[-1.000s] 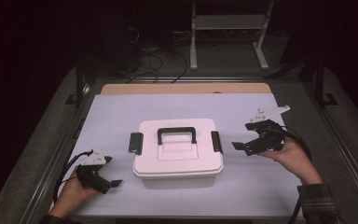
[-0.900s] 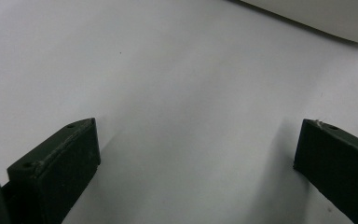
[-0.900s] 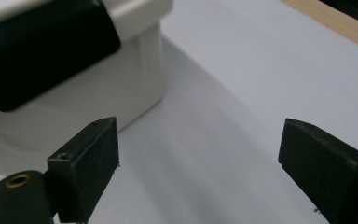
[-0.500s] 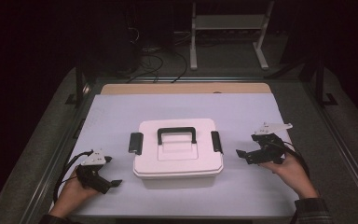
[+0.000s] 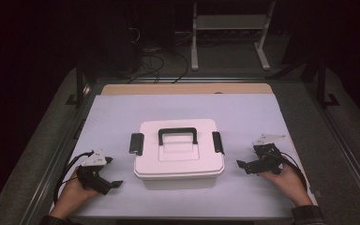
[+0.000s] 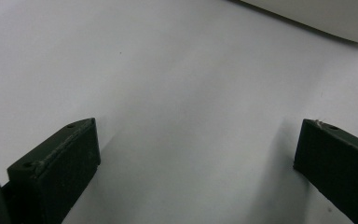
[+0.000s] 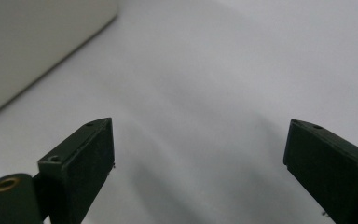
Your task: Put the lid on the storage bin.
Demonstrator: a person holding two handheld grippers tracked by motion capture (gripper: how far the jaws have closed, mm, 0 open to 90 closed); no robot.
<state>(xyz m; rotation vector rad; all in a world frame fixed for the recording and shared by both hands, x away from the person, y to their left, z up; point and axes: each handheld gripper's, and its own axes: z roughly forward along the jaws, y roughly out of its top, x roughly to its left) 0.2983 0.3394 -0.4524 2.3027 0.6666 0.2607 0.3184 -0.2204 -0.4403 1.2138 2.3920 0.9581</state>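
A white plastic storage box (image 5: 179, 152) sits in the middle of my counter (image 5: 122, 117), which is covered by a smooth, matte, pale lavender-white sheet; a strip of bare wood shows along the far edge. The box is rectangular with rounded corners and a slightly glossy lid. A black arched carry handle (image 5: 177, 135) lies flat on the lid, and a black latch (image 5: 136, 143) clips down each short side, the other latch (image 5: 218, 142) mirroring it.

My left hand (image 5: 72, 197) rests on the counter near the front left corner, well apart from the box, palm cupped around my left hand-held gripper (image 5: 104, 183). Its black jaws point toward the box's front left side and stand spread, with bare sheet between them in the left gripper view (image 6: 193, 172); the box's white wall (image 6: 317, 16) crosses the top right corner there.

My right hand (image 5: 288, 180) lies at the front right, holding my right hand-held gripper (image 5: 246, 165) low over the sheet, near the box but not touching it. Its blocky, matte black jaws are also spread wide (image 7: 198, 170), with nothing between them. The box's smooth wall (image 7: 32, 42) fills the upper left of the right gripper view.
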